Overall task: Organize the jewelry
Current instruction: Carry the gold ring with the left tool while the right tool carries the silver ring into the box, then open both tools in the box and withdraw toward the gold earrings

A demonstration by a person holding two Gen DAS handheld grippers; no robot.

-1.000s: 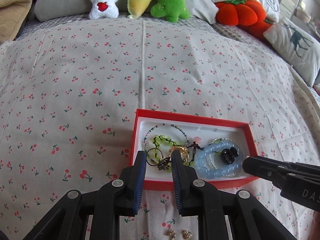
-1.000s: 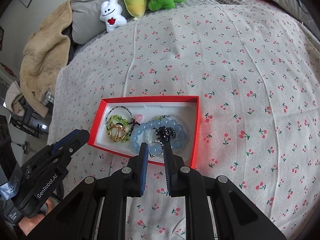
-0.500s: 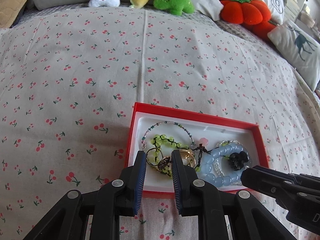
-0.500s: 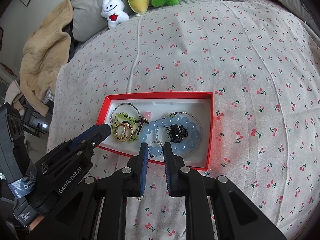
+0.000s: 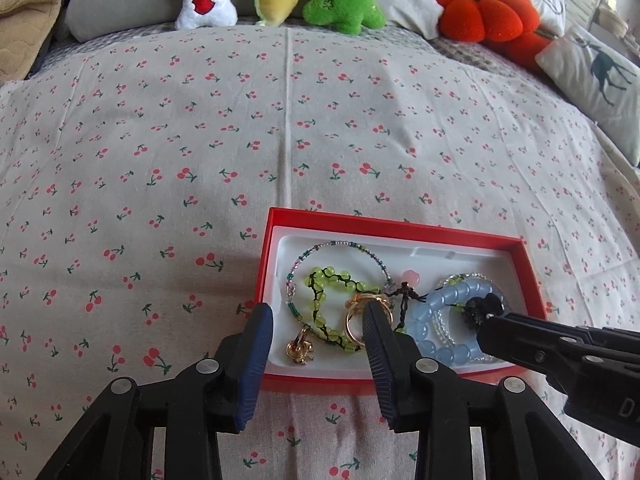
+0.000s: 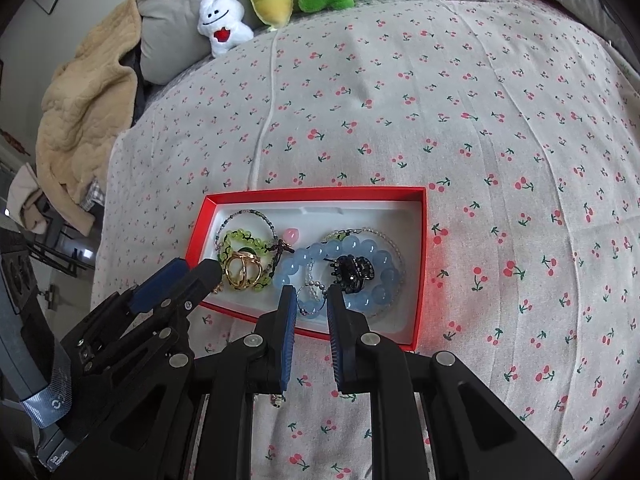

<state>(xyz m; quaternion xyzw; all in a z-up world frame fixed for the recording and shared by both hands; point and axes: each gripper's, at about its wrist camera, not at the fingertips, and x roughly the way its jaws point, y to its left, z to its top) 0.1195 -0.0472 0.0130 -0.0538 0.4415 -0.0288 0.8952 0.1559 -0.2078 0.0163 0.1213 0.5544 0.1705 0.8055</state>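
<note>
Broad bare cherry-print bedspread (image 5: 160,152) lies open left of and beyond the red cardboard jewelry box (image 5: 532,276). Plush toys (image 5: 340,4) and pillows (image 5: 592,80) line the far edge. Inside the box, only the far white strip (image 6: 360,216) is unoccupied.

right gripper (image 5: 486,326) body, left wrist view: white letters "DA", rest cut by frame edge
left gripper (image 6: 204,270) body, right wrist view: small white print near bottom edge, too small to read
grey strap (image 6: 46,398) on left gripper: round white logo, no legible letters
red box (image 5: 392,227): no print visible
</note>
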